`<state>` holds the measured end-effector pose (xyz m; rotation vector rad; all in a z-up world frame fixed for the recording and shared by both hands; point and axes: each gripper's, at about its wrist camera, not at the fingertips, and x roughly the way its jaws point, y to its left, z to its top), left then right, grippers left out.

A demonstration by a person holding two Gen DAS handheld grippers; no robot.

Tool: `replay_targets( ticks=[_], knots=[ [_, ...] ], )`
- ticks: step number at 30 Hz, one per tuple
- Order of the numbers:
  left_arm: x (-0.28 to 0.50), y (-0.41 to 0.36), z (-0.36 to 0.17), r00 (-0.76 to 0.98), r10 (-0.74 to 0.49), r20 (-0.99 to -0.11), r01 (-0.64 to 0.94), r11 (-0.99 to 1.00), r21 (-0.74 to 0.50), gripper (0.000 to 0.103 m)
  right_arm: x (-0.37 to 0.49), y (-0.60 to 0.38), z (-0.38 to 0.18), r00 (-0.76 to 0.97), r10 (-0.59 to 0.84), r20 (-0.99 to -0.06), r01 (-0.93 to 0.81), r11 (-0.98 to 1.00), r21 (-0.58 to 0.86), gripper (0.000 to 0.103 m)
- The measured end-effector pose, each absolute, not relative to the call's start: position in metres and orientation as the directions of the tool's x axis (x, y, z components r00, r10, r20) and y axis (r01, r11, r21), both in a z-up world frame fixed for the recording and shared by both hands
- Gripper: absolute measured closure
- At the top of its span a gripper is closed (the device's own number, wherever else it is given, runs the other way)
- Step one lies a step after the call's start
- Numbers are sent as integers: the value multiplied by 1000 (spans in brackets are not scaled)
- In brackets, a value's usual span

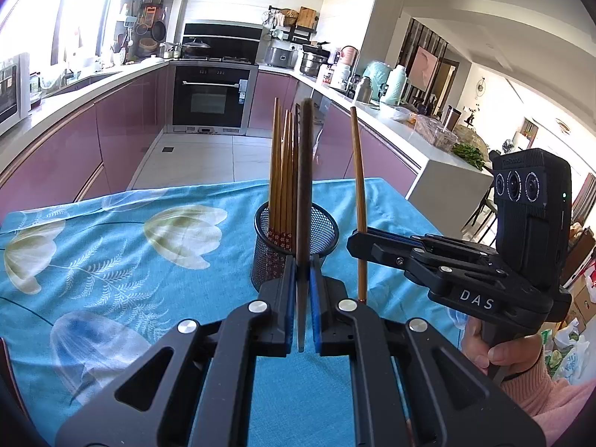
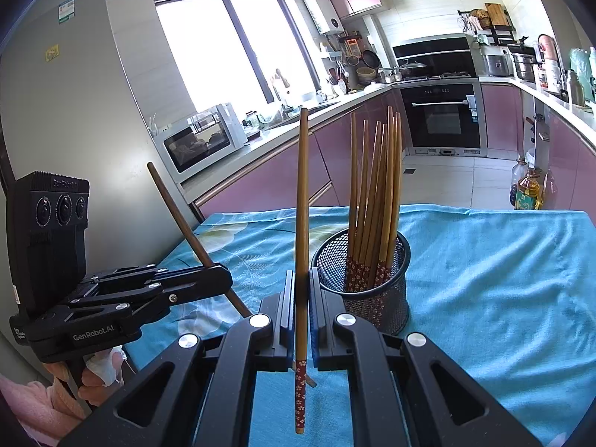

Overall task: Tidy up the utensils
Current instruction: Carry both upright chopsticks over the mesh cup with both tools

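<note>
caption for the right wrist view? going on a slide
Right tongs shut on one upright chopstick beside the mesh holder of chopsticks; left tongs grip another.

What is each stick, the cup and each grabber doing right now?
Left gripper: shut on a dark chopstick, upright.
Right gripper: shut on a brown chopstick, upright.
Mesh cup: standing on the tablecloth, holding a bunch of chopsticks.

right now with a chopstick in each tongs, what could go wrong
1. The left tongs pinch the dark chopstick low on its length; it may pivot or slip.
2. The mesh holder is light and already holds chopsticks; a knock could tip it.
3. The right tongs and their chopstick are close to the left; they may collide.
</note>
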<state>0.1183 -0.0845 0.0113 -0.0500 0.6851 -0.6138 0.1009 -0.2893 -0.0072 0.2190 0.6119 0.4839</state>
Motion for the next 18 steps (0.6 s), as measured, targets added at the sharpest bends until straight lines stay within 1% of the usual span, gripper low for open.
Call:
replay_targets(
  ticks=[18],
  knots=[
    [118,-83,20,602,-550,-580,526,818,-230,95,103,-290,-2,712,493,-500,-363,868,340,97]
  ],
)
